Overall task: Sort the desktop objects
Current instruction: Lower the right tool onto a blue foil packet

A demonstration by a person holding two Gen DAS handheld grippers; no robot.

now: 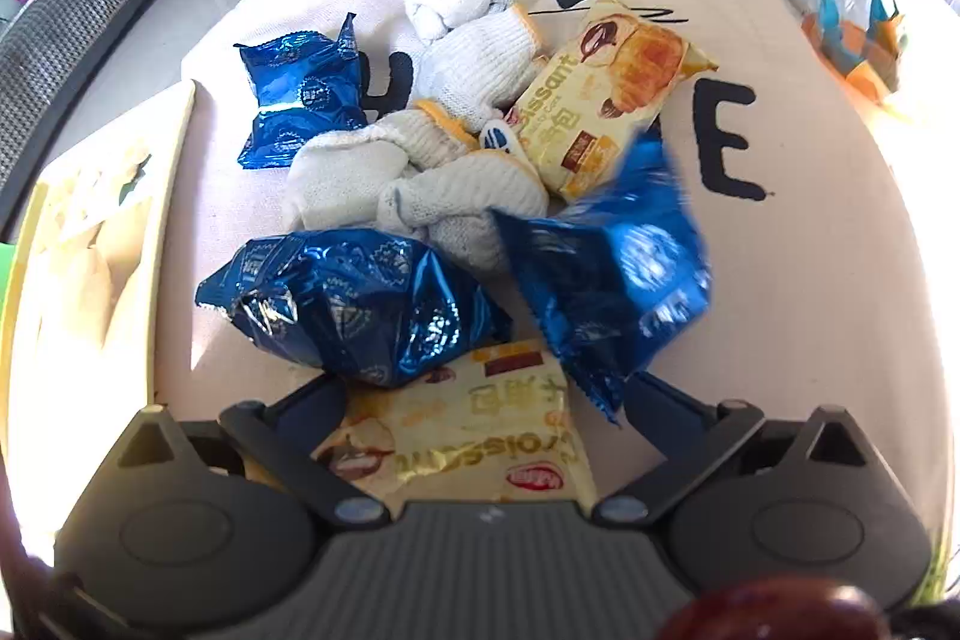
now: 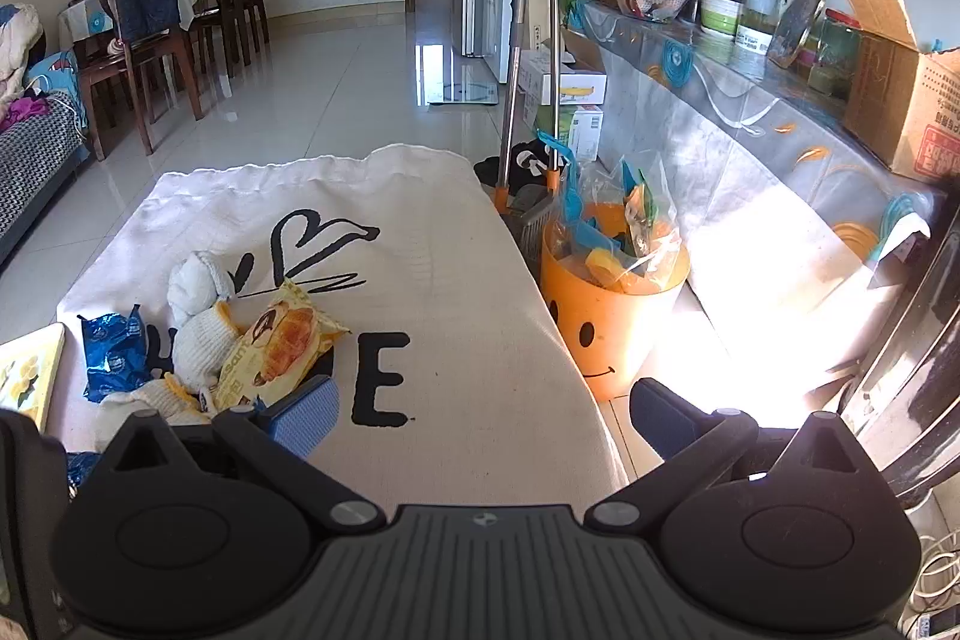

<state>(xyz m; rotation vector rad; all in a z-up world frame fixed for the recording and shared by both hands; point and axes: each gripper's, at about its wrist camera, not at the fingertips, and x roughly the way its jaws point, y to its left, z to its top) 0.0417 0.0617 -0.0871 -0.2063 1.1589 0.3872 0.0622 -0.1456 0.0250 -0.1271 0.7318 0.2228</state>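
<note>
On the white cloth-covered table [image 1: 780,280] lie blue snack packets, croissant packets and white knitted gloves. My left gripper [image 1: 480,394] is open, low over a yellow croissant packet [image 1: 468,436] that lies between its fingers. A crumpled blue packet [image 1: 360,304] sits just ahead, and another blue packet [image 1: 612,274] looks blurred, tilted up at the right finger. A third blue packet [image 1: 300,94], several gloves [image 1: 420,178] and a second croissant packet [image 1: 612,100] lie further back. My right gripper [image 2: 480,412] is open and empty above the table's near right part; the pile [image 2: 264,352] is to its left.
A pale yellow tray [image 1: 90,244] stands at the table's left edge, also in the right wrist view [image 2: 27,370]. An orange smiley bin [image 2: 606,316] with bags stands on the floor right of the table, by a covered counter [image 2: 750,172]. Chairs [image 2: 162,34] and a sofa stand far left.
</note>
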